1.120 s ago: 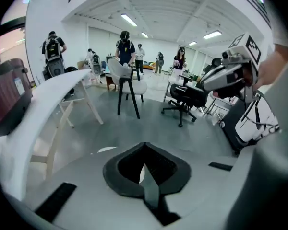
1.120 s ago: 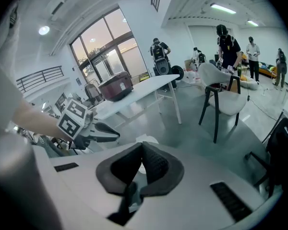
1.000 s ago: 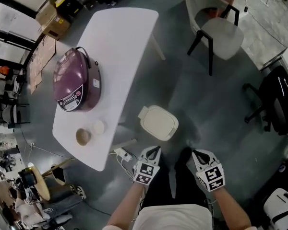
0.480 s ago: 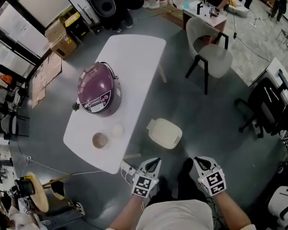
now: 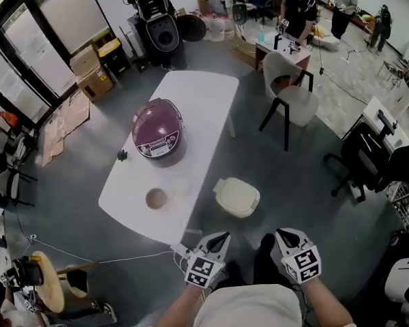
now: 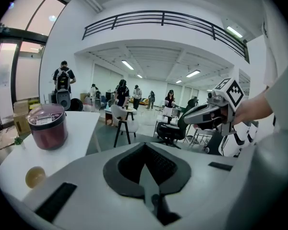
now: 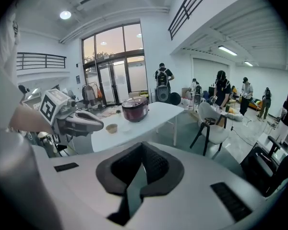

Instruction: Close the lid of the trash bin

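Both forearms reach forward from the person's torso at the bottom of the head view, side by side and apart, each tool tilted a little downward. The left tool is clenched with nothing between its dark ribbed pads, and the right tool is likewise clenched and empty. Each has a smooth pale shell and a cube with black-and-white square markers. The trash bin stands on the grey floor ahead of both tools, just beside the near long edge of the white round-cornered table. It is cream and rounded-rectangular, its smooth matte lid lying flat on top. A glossy purple rice cooker sits on the table.
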The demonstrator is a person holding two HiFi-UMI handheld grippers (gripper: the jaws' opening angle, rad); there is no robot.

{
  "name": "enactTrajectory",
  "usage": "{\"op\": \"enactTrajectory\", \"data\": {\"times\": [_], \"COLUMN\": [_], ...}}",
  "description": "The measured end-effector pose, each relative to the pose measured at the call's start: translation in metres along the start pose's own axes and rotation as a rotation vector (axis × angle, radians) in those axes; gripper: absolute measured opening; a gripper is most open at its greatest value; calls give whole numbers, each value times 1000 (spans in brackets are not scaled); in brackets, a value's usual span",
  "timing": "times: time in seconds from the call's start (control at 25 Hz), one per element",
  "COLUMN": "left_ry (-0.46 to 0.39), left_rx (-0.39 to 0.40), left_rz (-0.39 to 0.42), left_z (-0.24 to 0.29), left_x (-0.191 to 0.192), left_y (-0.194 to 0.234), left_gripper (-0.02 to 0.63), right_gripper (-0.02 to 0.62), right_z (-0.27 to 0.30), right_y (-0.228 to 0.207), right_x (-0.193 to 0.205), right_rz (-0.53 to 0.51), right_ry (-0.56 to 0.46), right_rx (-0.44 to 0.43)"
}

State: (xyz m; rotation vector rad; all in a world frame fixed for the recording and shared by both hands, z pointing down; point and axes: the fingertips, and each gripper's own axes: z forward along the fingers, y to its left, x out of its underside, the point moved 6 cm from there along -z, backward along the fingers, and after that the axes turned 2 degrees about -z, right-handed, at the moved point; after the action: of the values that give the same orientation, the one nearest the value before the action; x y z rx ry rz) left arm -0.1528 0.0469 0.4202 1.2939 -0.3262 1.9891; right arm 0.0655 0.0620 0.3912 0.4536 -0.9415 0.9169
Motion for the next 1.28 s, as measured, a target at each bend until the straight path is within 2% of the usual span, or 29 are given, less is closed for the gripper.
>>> {"op": "enactTrajectory", "data": {"times": [0.32, 0.48, 0.8, 1.04, 1.28], "left_ry": [8, -23, -136, -165, -174], "left_rx": [45, 44, -4, -45, -63], "left_rz": [-5, -4, -25, -37, -38], "left_z": [-46, -59, -72, -75, -77], "left_x": [-3, -16, -48, -59, -64], "left_y": [-27, -39, -67, -81, -86], "left_gripper": [14, 14, 14, 14, 14], "right_gripper": [12, 12, 12, 12, 12], "right_z": [-54, -75, -108, -121, -126], "right_y": [33, 36, 18, -1, -6], "right_x": [-19, -23, -31, -40, -45], "right_rz": [-3, -15, -31, -78, -77], "right_ry": [-74, -101, -143, -172, -191], "right_rx": [60, 62, 17, -4, -14]}}
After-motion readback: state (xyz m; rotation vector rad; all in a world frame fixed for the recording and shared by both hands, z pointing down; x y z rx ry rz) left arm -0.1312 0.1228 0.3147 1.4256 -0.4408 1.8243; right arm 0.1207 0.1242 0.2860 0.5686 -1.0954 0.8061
